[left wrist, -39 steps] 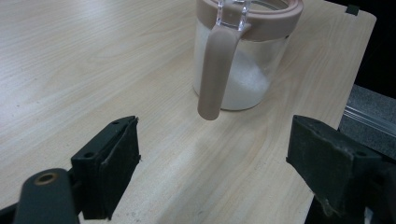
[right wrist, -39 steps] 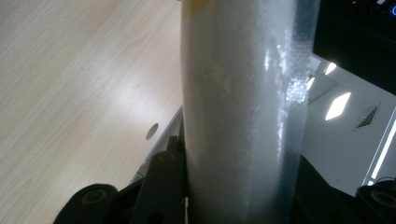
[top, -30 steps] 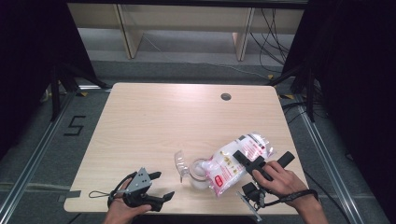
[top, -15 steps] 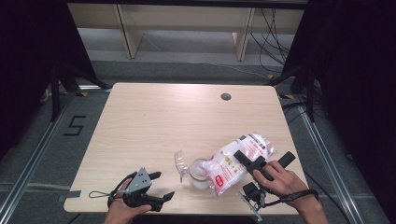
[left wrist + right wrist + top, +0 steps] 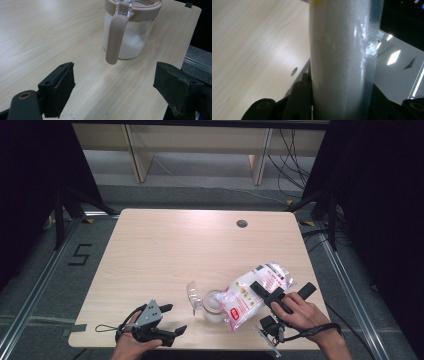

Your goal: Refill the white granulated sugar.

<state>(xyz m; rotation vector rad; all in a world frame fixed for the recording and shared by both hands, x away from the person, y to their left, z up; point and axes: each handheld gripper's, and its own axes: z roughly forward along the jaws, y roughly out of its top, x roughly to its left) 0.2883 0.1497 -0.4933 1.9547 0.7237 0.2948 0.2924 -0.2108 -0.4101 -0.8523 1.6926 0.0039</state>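
A clear jar [image 5: 212,306] with a pink rim holds white grains and stands near the table's front edge; its clear lid [image 5: 192,292] is flipped open to the left. In the left gripper view the jar [image 5: 132,42] shows a pink handle [image 5: 113,37] hanging down its side. My right gripper [image 5: 282,287] is shut on a plastic bag [image 5: 250,295] of white grains with a red label. The bag is tilted, and its lower end rests at the jar's mouth. Seen close, the bag [image 5: 342,62] sits between the black jaws. My left gripper [image 5: 167,320] stands open left of the jar, holding nothing.
The light wooden table [image 5: 200,245] has a round cable hole [image 5: 242,223] at the back right. Its right edge [image 5: 192,30] lies just behind the jar in the left gripper view. Dark floor and shelf legs lie beyond the table.
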